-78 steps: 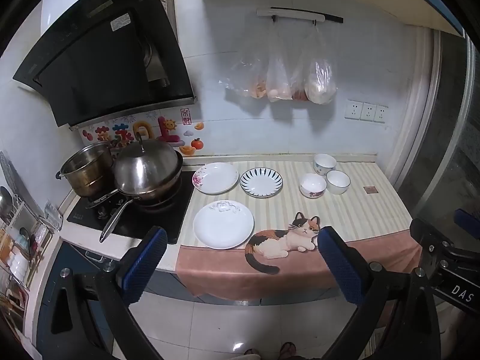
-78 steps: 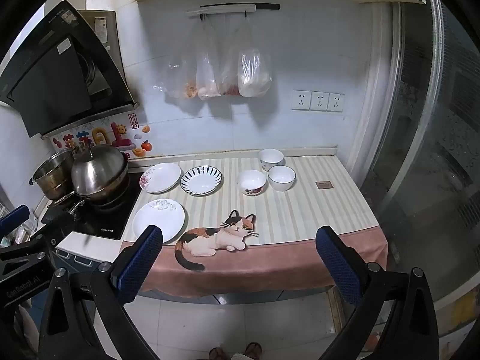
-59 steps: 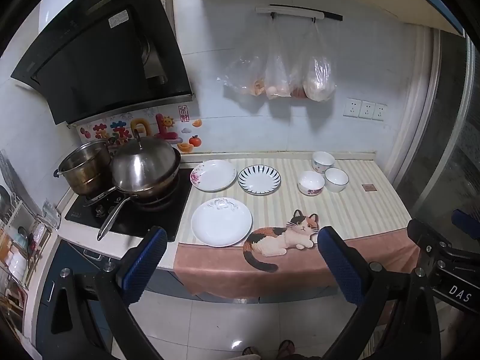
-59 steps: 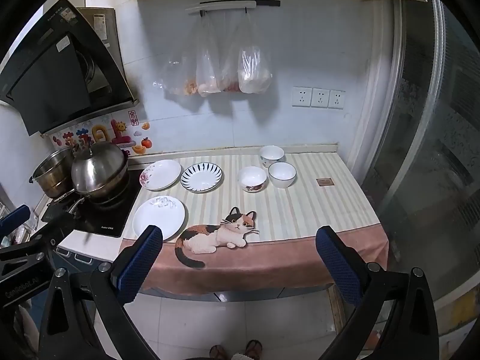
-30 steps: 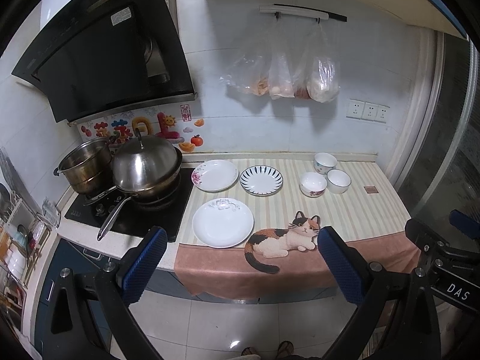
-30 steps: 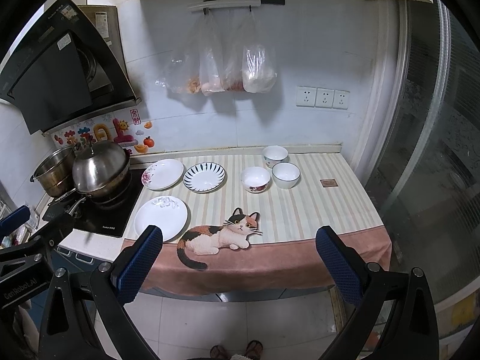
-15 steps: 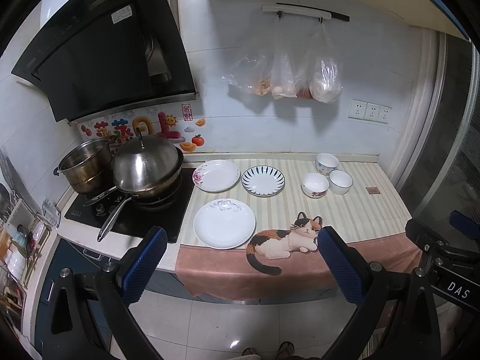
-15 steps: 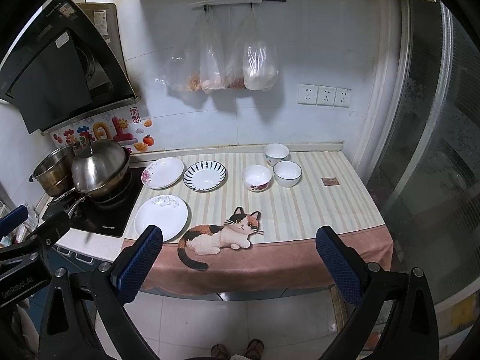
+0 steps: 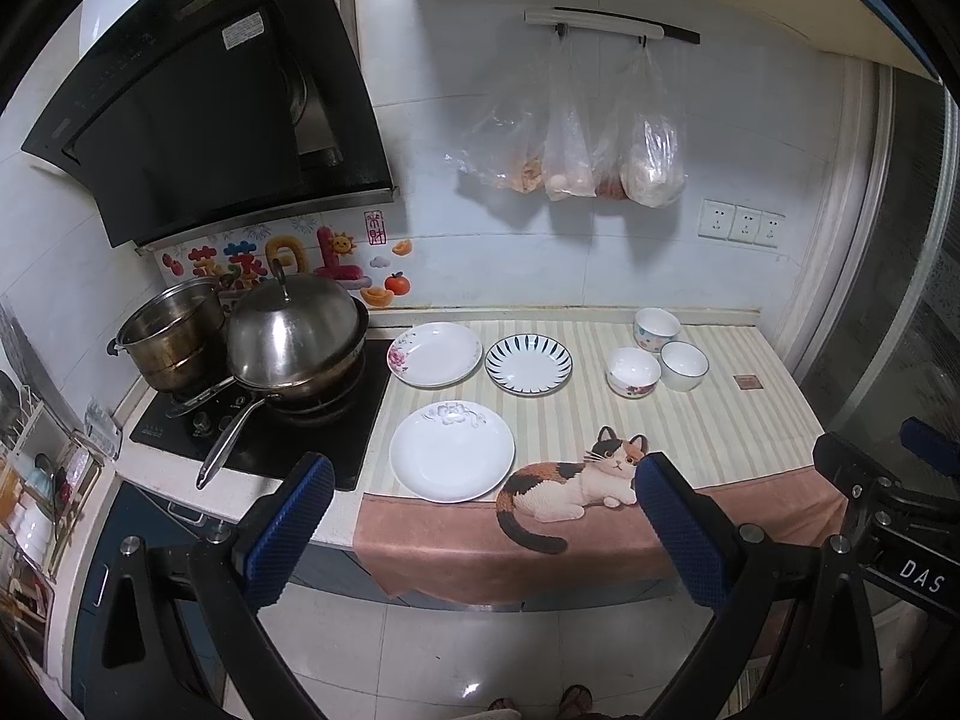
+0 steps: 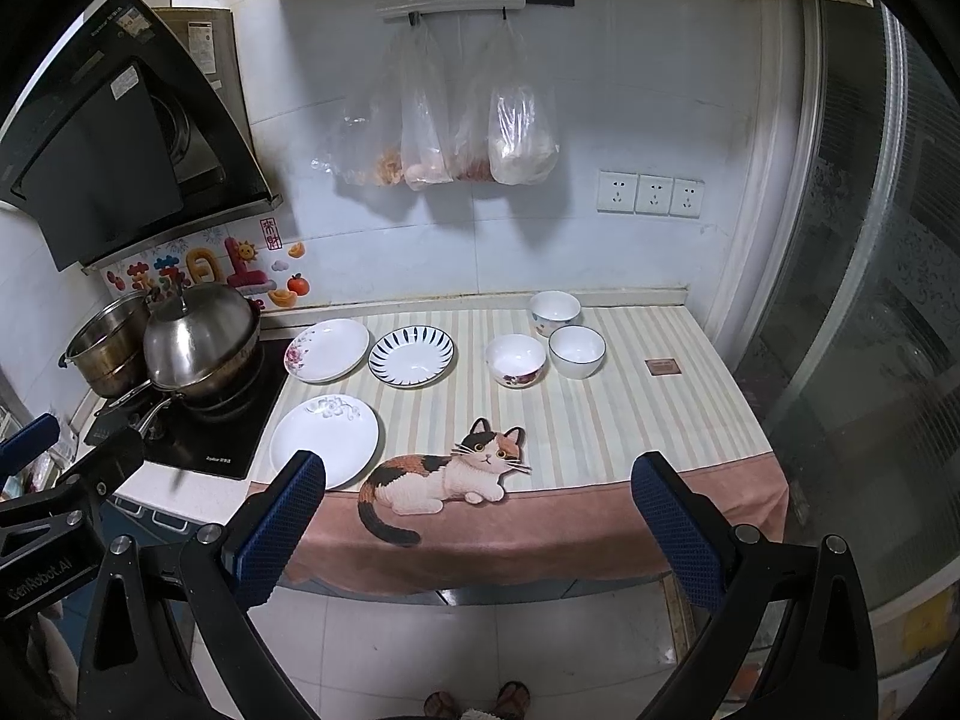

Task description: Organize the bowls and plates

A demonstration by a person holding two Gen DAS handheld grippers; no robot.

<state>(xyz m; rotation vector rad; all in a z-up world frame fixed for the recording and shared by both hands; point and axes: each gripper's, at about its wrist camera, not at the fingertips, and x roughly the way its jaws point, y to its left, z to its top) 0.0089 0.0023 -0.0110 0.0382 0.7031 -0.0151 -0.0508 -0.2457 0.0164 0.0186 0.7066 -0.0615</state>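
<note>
Three plates, three bowls on striped counter cloth [image 9: 738,420].

Plates: plain white plate [image 9: 452,450] near edge; floral plate [image 9: 434,354] and blue-striped plate [image 9: 528,365] behind it.

Bowls, far right: floral-band bowl [image 9: 633,371], blue-rim bowl [image 9: 683,365], third bowl [image 9: 657,327], close together.

Likely ceramic: stiff, glazed, slippery, chip-prone. Best grip by rim; plates low, hard to get under.

Left gripper [image 9: 477,525] and right gripper [image 10: 474,519] both spread wide, empty, hanging off counter's near edge, well apart from crockery.

Stove pans [image 9: 294,342] left of plates.
</note>
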